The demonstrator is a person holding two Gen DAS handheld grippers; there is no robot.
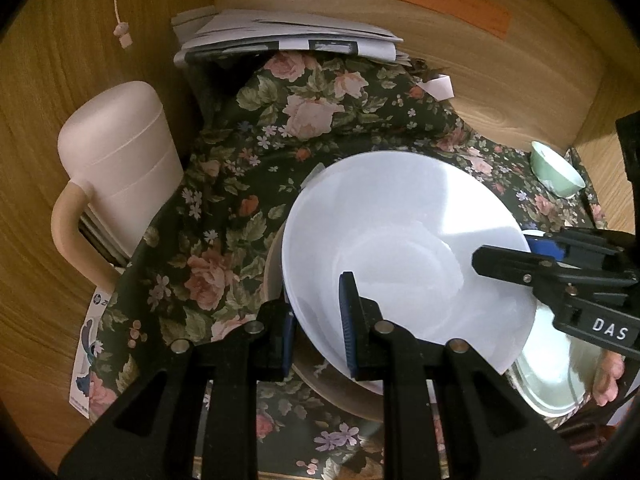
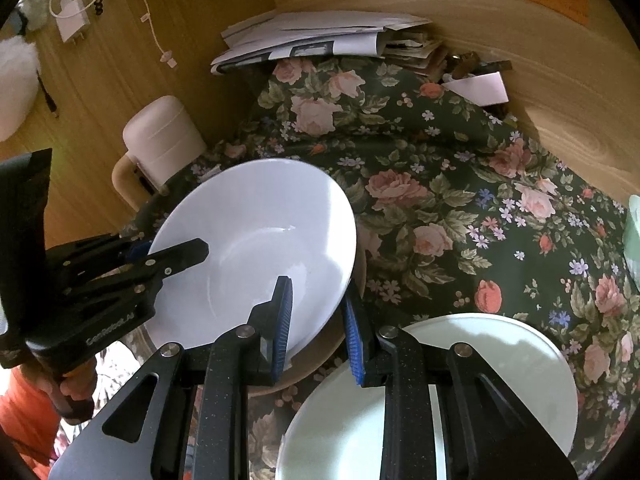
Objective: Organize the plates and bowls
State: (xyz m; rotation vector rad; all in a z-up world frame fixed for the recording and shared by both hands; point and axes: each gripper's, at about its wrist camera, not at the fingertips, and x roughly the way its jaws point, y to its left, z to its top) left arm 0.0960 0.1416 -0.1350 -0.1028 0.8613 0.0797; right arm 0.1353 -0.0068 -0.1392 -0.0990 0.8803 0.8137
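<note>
Altogether: two bowls (image 1: 404, 248), two plates (image 2: 460, 380), one jug (image 1: 116, 160).

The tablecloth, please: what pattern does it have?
Dark green tablecloth with pink roses and leaves; clearest in the right wrist view.

Bare floral cloth (image 2: 460, 208) lay open toward the far right corner; a paper stack (image 2: 320, 36) and a pink jug (image 2: 160, 136) blocked the far left.
</note>
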